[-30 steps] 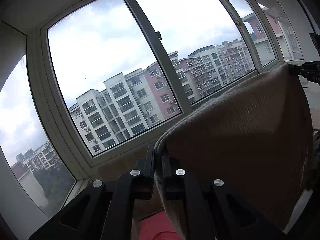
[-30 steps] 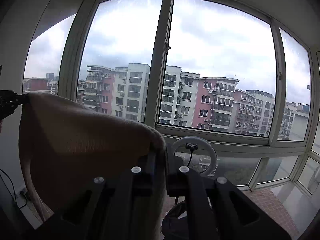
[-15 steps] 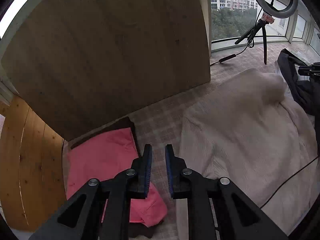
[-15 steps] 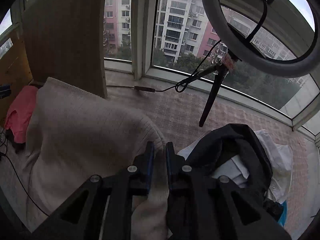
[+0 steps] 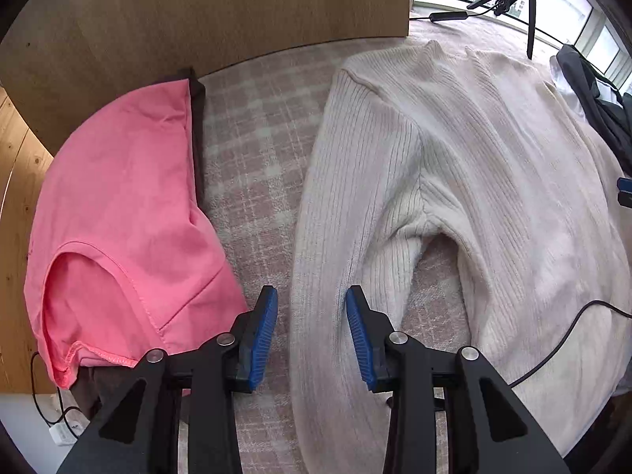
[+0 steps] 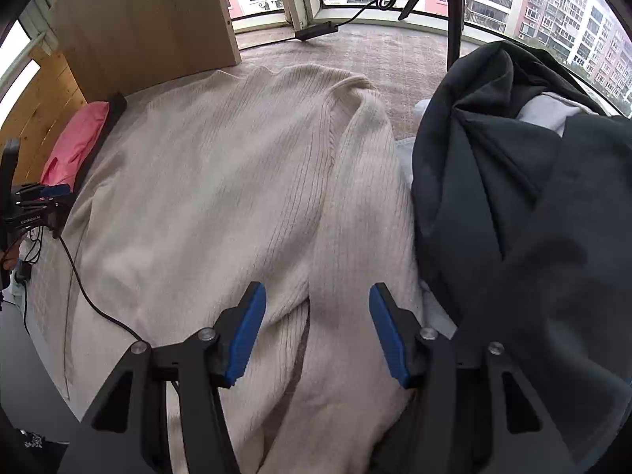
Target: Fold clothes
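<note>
The cream sweater (image 5: pixel 474 166) lies spread flat on the checked surface (image 5: pixel 252 166), a pink shirt (image 5: pixel 118 197) at its 9 o'clock and a dark pile (image 6: pixel 521 197) at 3. The lay-out step looks finished. Left tongs (image 5: pixel 312 331) and right tongs (image 6: pixel 316 331) are opening, each over a sleeve, pinching nothing. Next, likely fold a sleeve inward.

Only one piece of lettering was found: small pale print on the black body of the left gripper (image 6: pixel 37 197), seen at nine o'clock in the right wrist view. It appeared to read "GenRobot.AI", though the letters were too small to be read with certainty. No other text, label or number could be read.
</note>
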`<state>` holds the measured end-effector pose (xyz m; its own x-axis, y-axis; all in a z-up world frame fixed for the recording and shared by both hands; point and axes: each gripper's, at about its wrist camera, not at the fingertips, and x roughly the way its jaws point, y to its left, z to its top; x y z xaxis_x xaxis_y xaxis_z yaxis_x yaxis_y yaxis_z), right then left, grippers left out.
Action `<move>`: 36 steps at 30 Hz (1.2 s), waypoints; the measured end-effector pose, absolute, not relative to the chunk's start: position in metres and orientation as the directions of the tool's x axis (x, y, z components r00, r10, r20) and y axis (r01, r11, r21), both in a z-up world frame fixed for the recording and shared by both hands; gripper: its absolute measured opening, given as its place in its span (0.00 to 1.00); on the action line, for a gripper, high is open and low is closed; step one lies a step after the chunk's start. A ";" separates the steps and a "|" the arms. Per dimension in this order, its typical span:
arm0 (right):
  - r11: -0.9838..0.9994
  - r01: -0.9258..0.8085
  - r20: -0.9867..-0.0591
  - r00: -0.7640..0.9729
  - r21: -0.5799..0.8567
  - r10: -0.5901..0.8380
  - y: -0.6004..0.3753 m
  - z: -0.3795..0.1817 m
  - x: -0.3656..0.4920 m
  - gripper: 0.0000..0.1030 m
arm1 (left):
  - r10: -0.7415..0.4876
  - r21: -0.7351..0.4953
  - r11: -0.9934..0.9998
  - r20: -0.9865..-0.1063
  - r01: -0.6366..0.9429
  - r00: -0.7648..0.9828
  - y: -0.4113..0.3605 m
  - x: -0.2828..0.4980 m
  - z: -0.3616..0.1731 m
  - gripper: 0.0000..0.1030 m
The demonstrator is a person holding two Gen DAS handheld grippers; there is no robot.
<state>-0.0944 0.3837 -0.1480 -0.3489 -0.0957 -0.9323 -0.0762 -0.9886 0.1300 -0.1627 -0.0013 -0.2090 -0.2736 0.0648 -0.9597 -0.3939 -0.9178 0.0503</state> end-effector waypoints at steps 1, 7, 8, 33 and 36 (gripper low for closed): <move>-0.988 -0.084 -0.936 -0.339 0.131 -0.096 0.384 -0.153 -0.092 0.52 | 0.078 0.031 -0.921 -0.962 -0.388 -0.263 -0.002 -0.163 -0.212 0.33; -0.982 -0.105 -0.945 -0.308 0.154 -0.115 0.384 -0.165 -0.085 0.33 | 0.093 0.035 -0.902 -0.958 -0.430 -0.272 0.007 -0.158 -0.213 0.07; -0.982 -0.108 -0.945 -0.307 0.153 -0.113 0.383 -0.164 -0.085 0.00 | 0.068 0.071 -0.894 -0.954 -0.441 -0.292 0.009 -0.157 -0.210 0.06; -0.916 -0.090 -0.893 -0.277 0.391 -0.354 0.348 -0.125 0.079 0.42 | 0.396 -0.280 -0.811 -0.909 -0.514 -0.129 -0.051 0.050 -0.135 0.35; -0.910 -0.099 -0.879 -0.317 0.403 -0.355 0.336 -0.133 0.103 0.42 | 0.436 -0.361 -0.790 -0.899 -0.496 -0.040 -0.042 0.063 -0.159 0.36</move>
<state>0.1028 0.3360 -0.1334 -0.3166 -0.3554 -0.8795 -0.0986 -0.9098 0.4031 0.0632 -0.0419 -0.1589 -0.0400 0.4364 -0.8989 -0.4958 -0.7897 -0.3614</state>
